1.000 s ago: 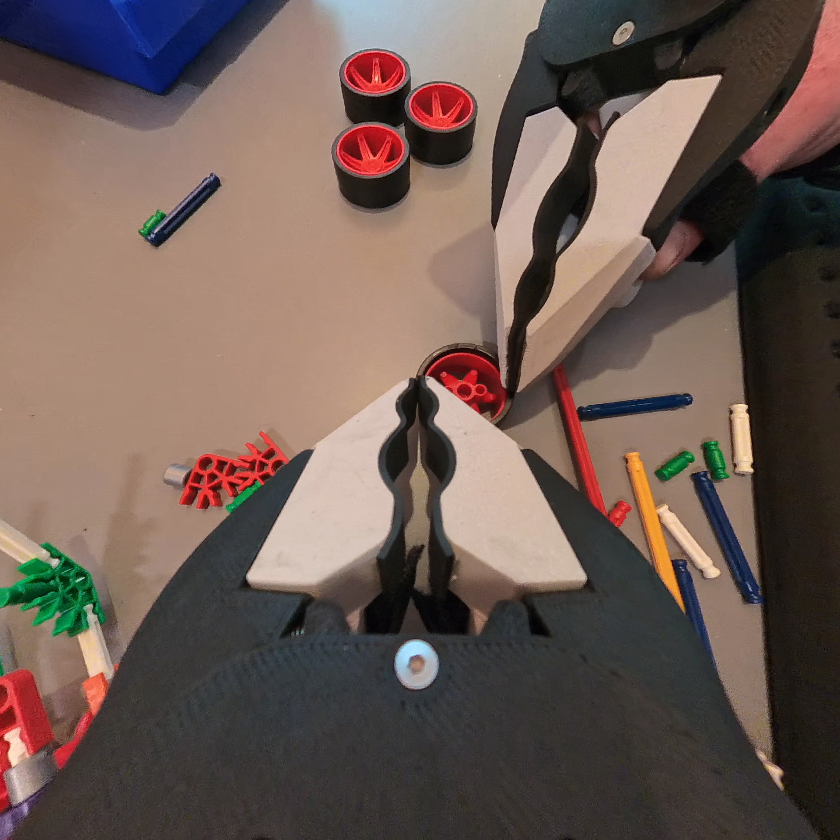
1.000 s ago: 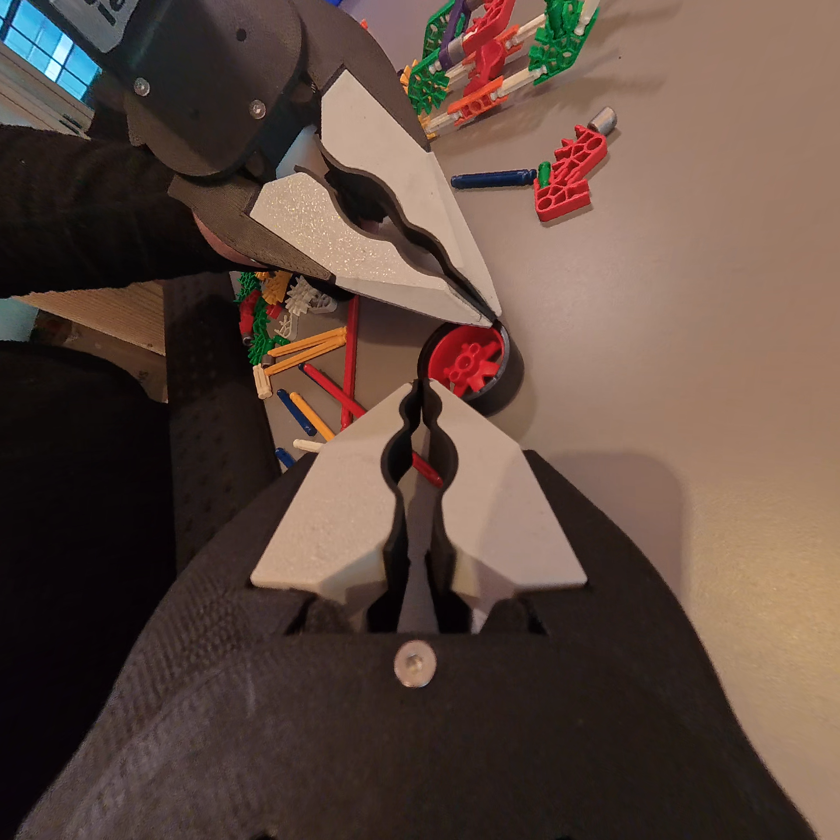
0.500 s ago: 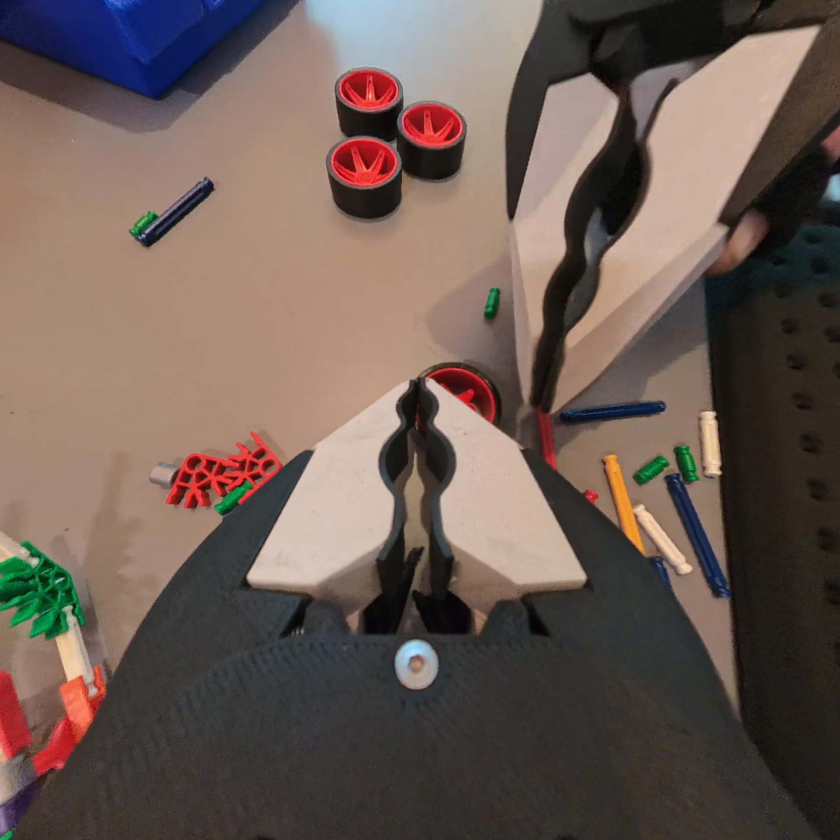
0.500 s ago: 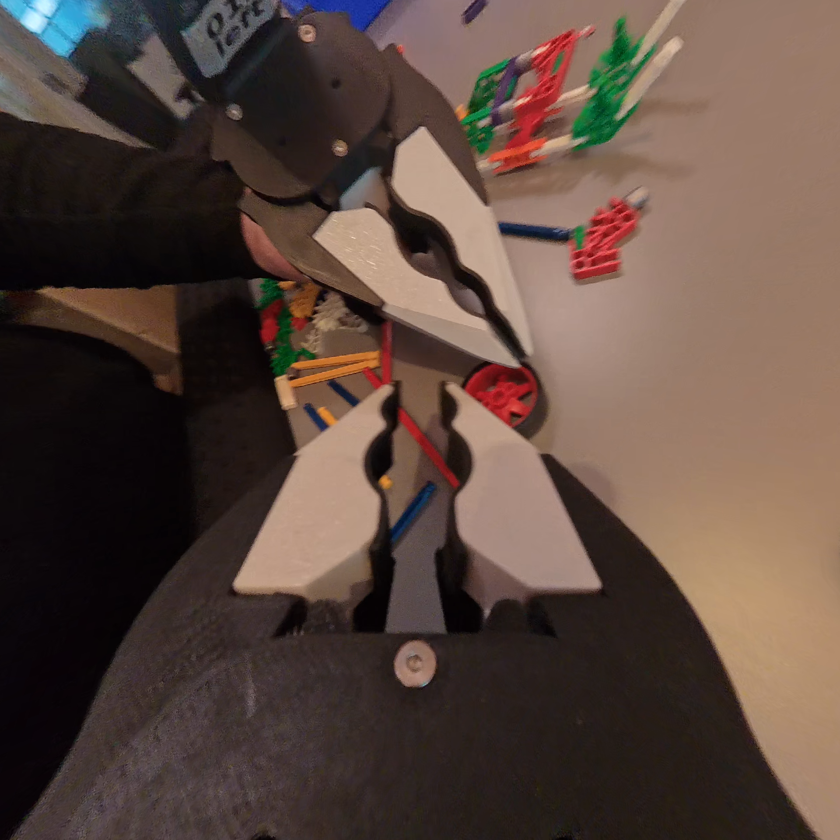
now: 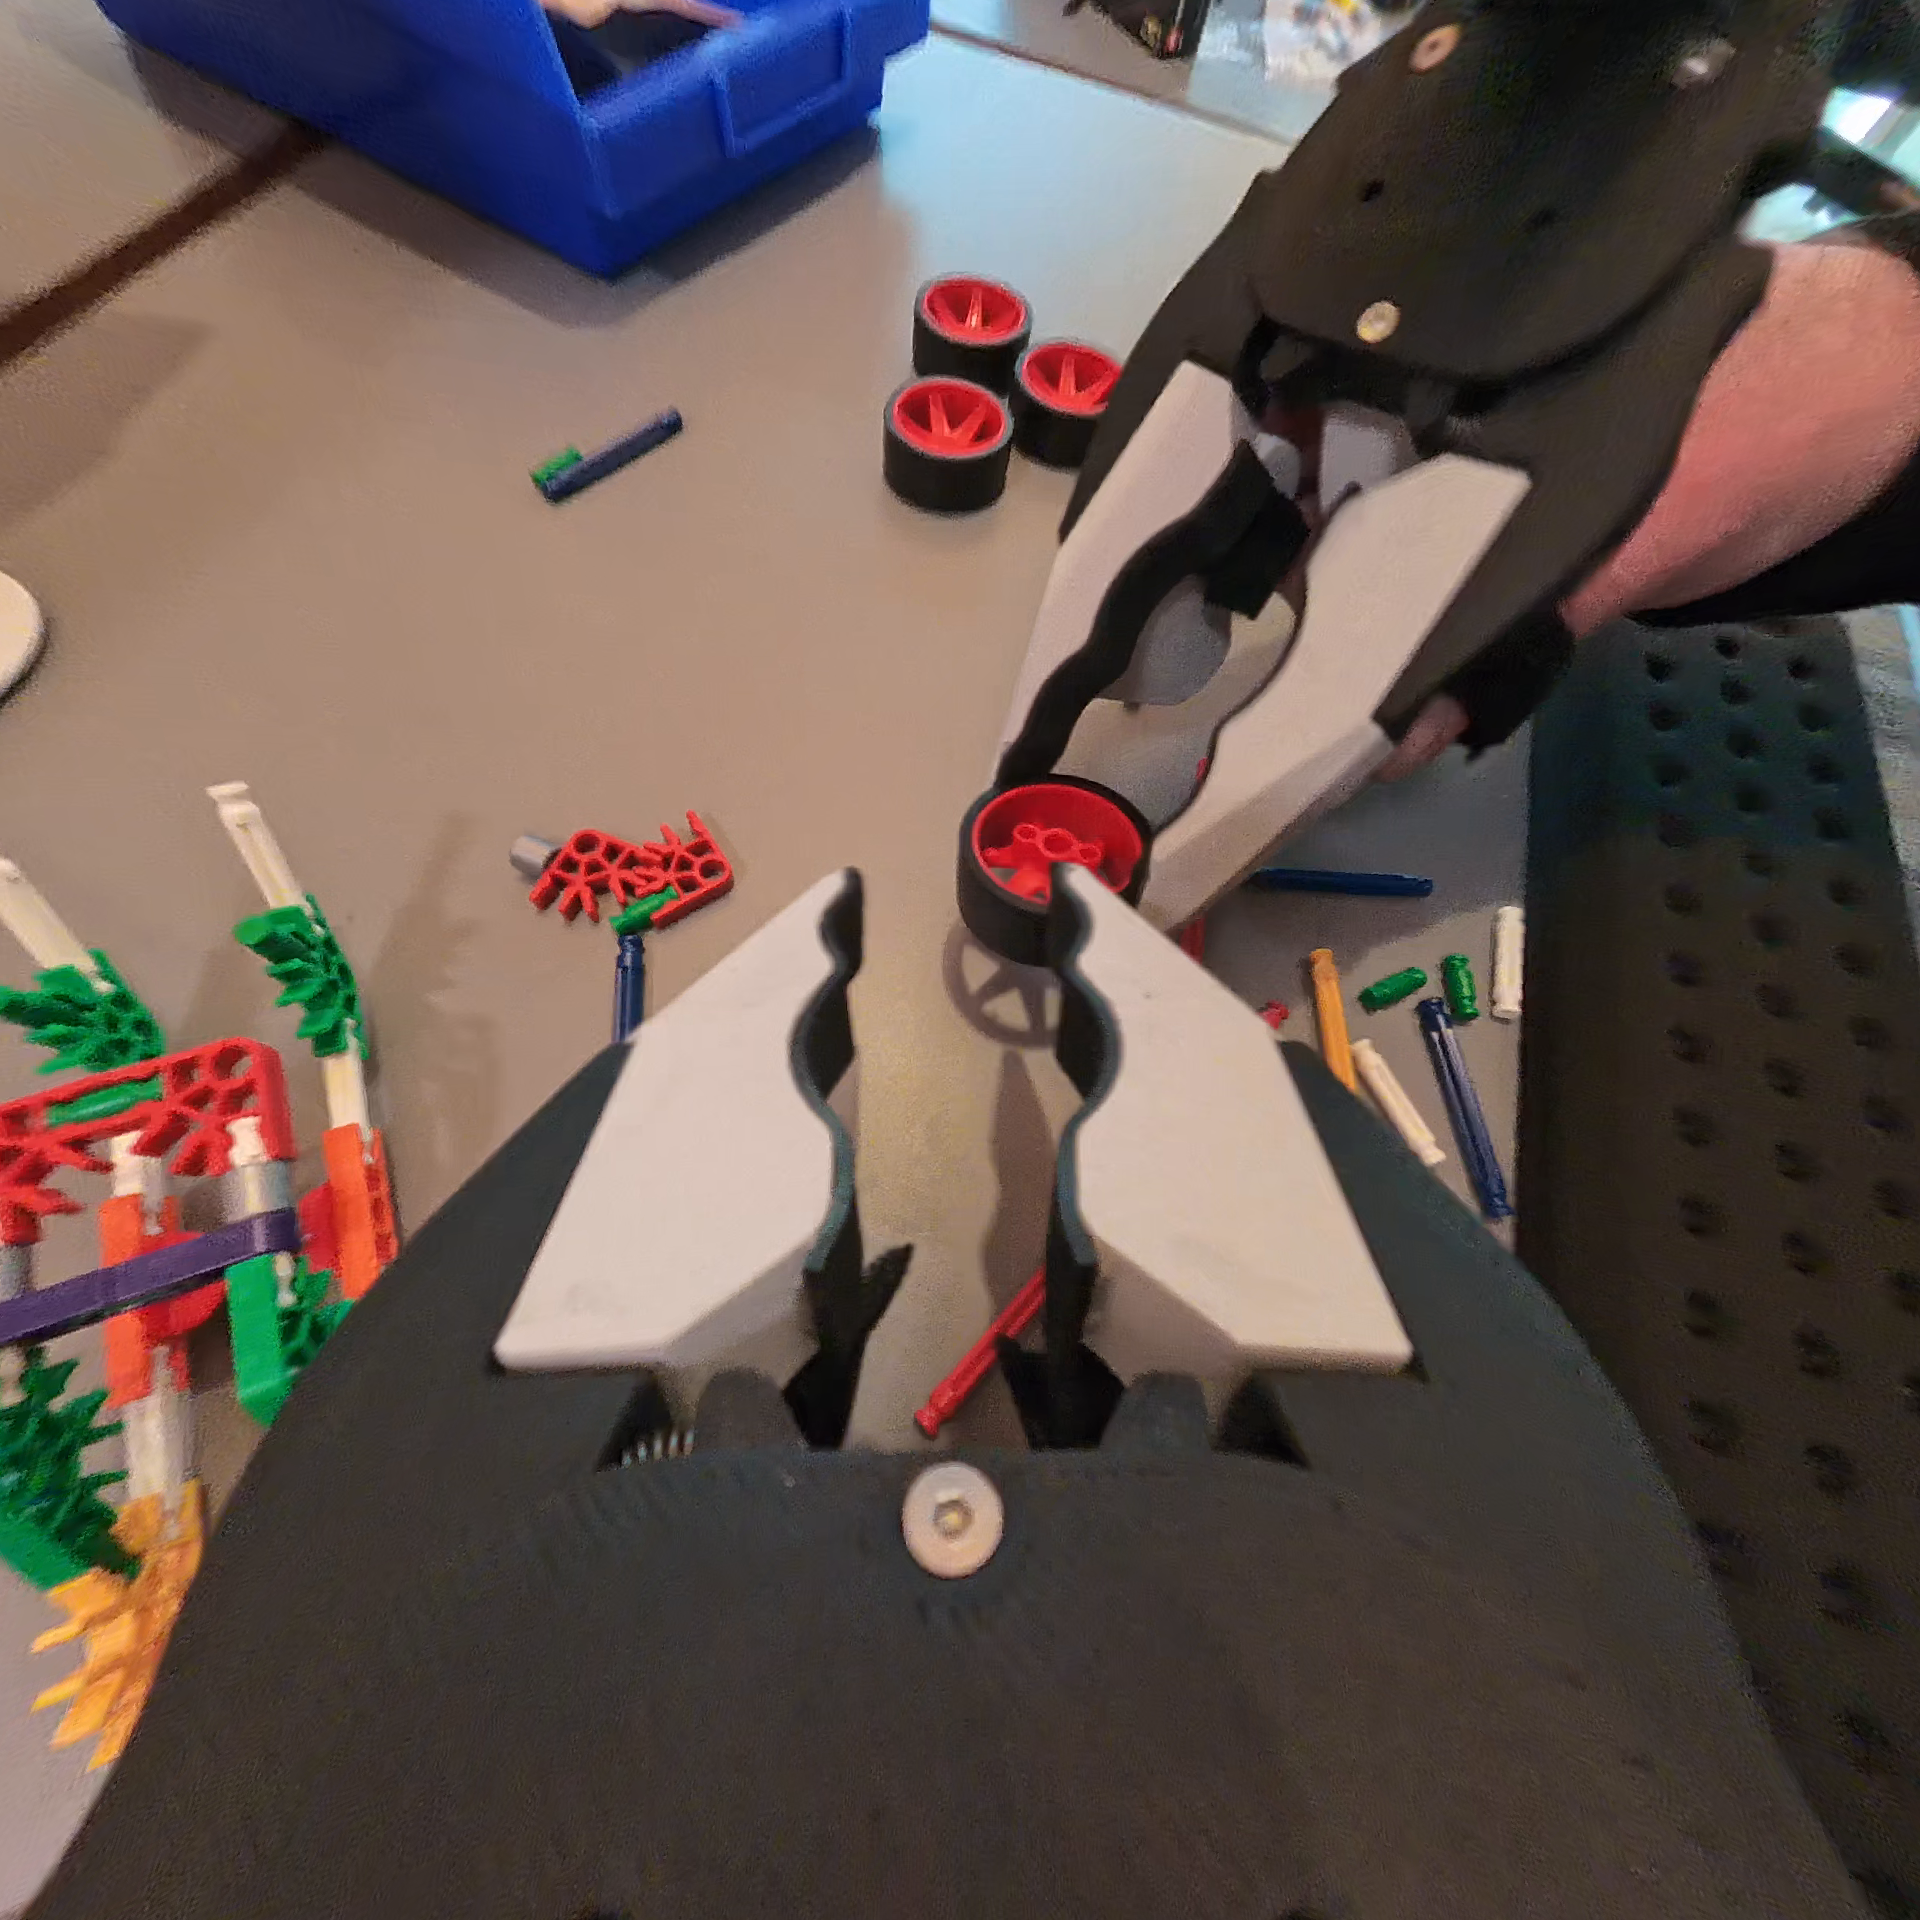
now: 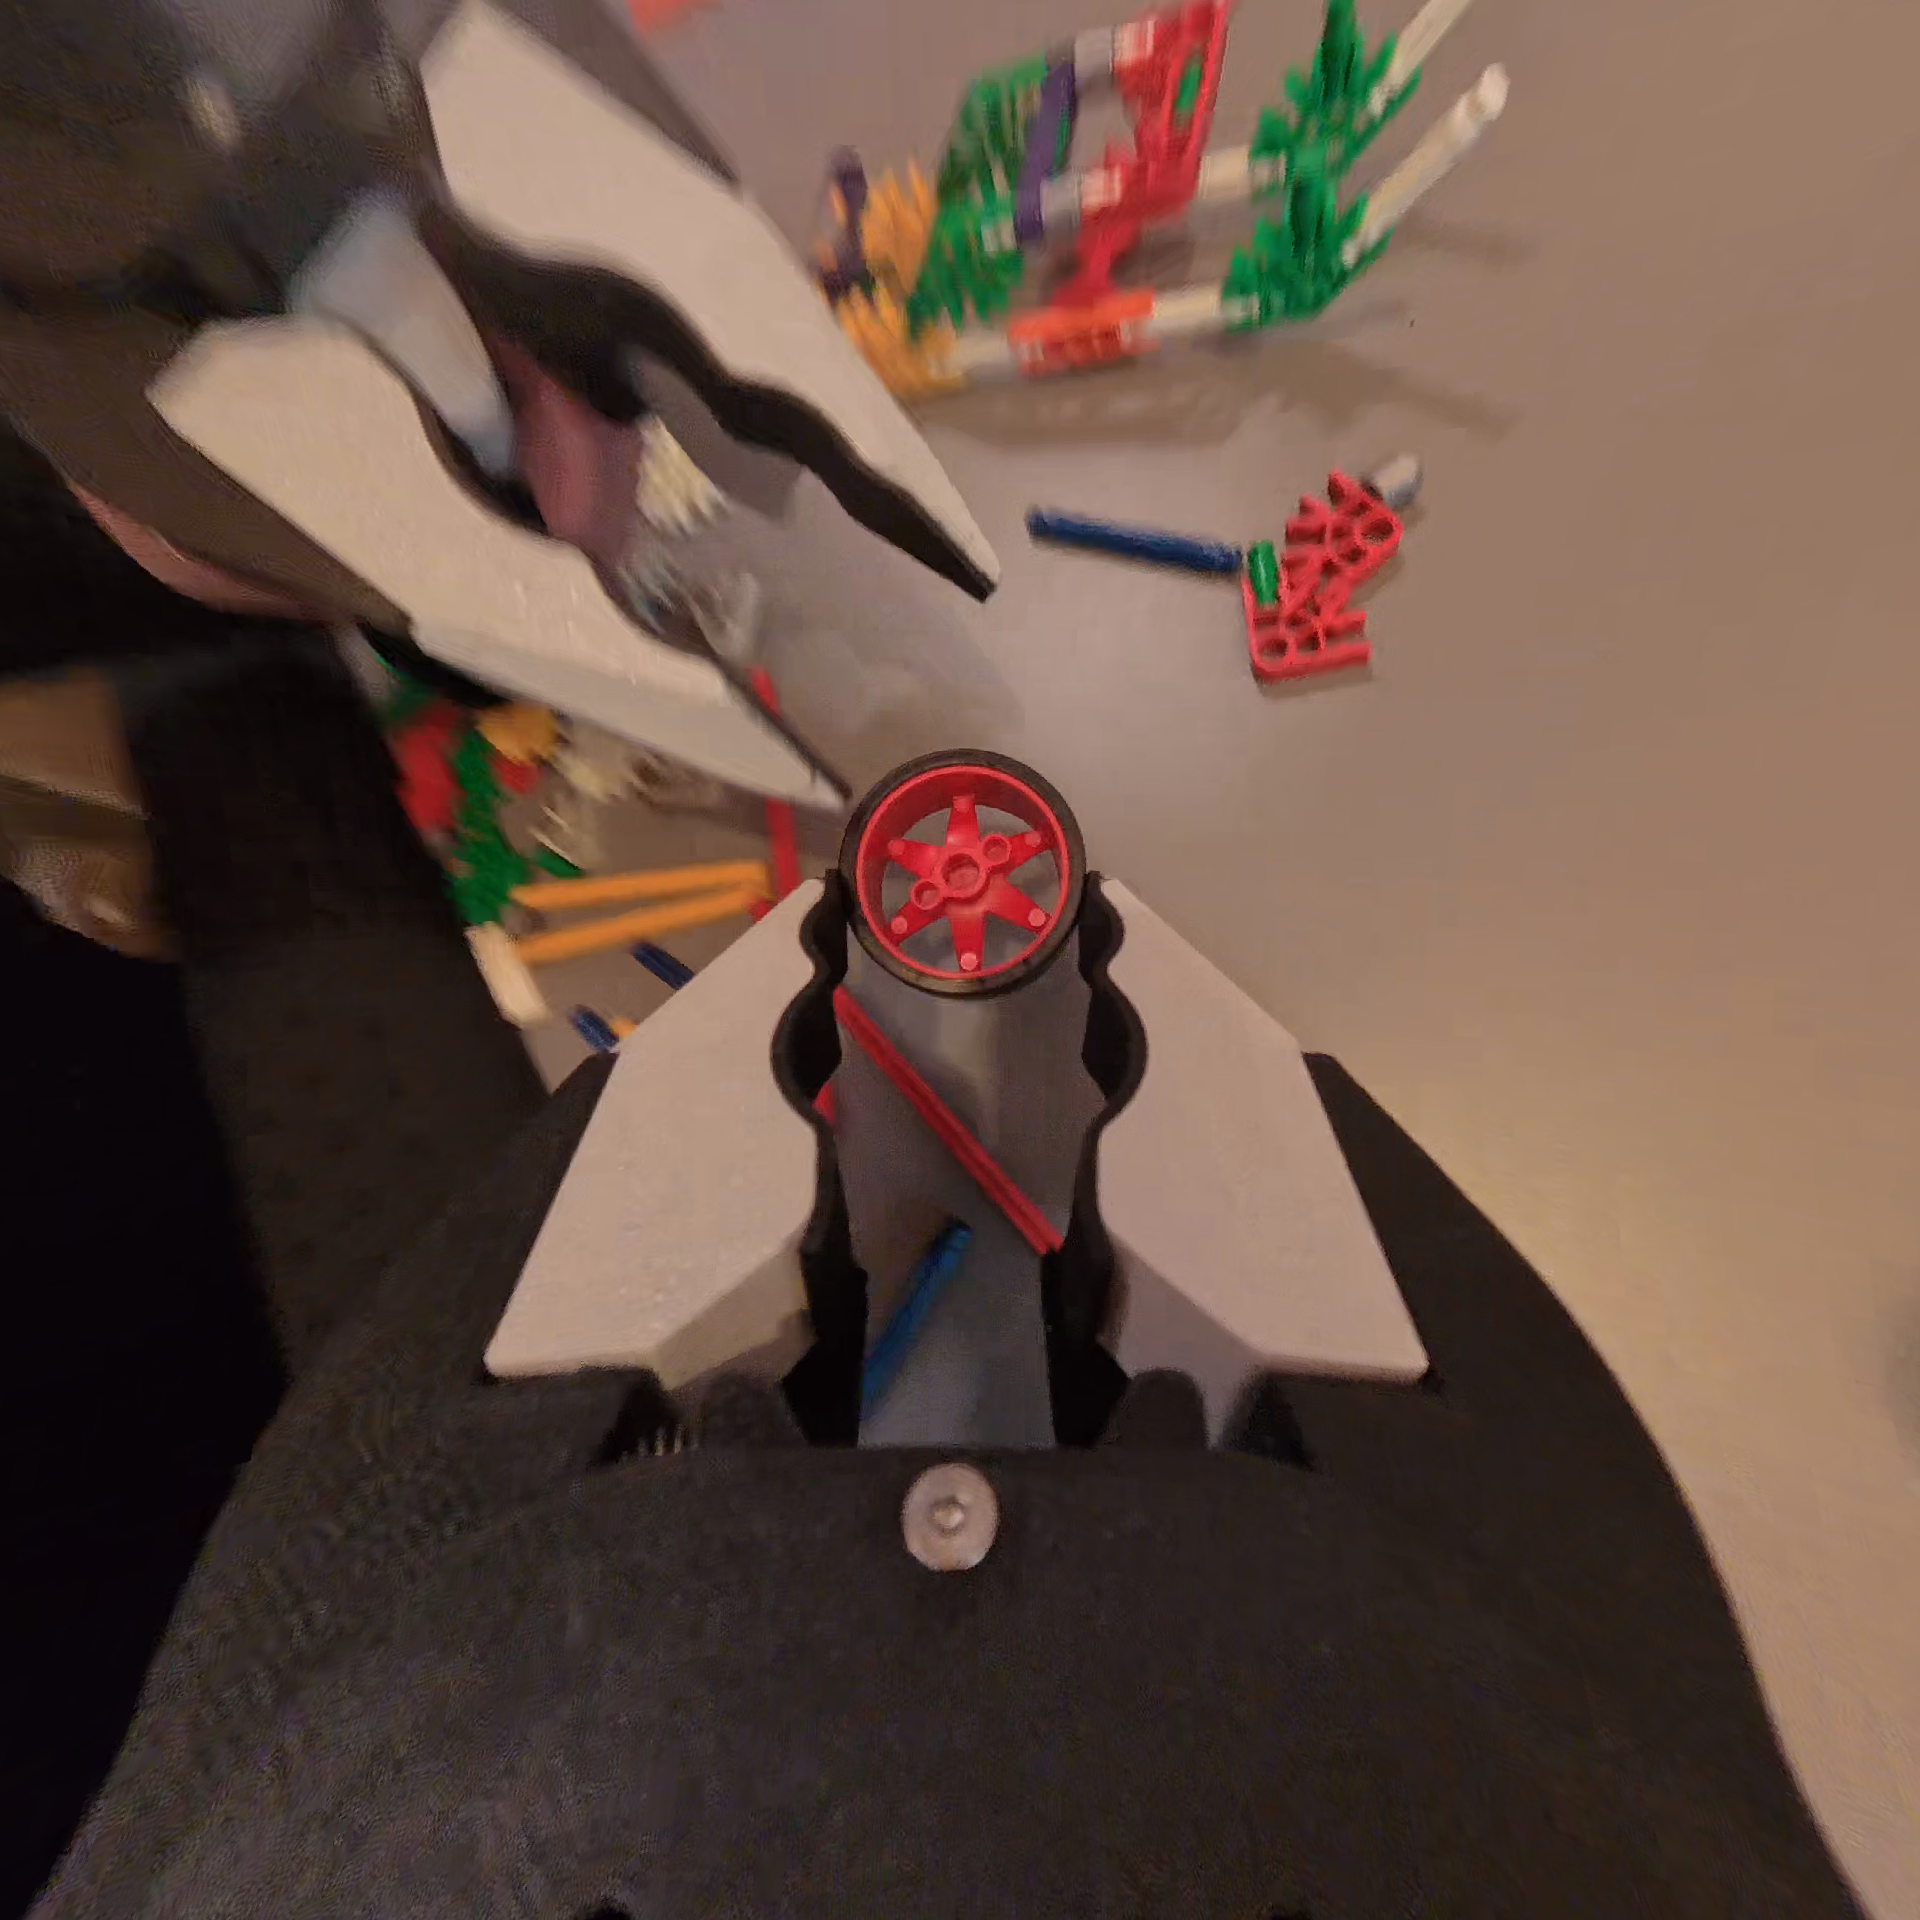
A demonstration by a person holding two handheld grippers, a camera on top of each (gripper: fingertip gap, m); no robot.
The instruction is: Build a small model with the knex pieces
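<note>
Wheel raised from table since 1 s ago; both grippers, then closed, now parted.

Right gripper (image 6: 961, 894): fingers narrowed onto the black tyre of the red-hubbed wheel (image 6: 961, 883), one tip on each side. The wheel is held clear of the grey table (image 5: 520, 675); its spoked shadow is seen below it. Hub face is turned back toward the right wrist camera, so the axle line runs along that gripper's fingers; the wheel is short along that line.
Left gripper (image 5: 956, 894): fingers spread wide, nothing between them, right tip just beside the wheel; contact cannot be told.
A red rod (image 5: 987, 1340) lies under it. Three more wheels (image 5: 977, 416) stand beyond, near a blue bin (image 5: 623, 125).
</note>
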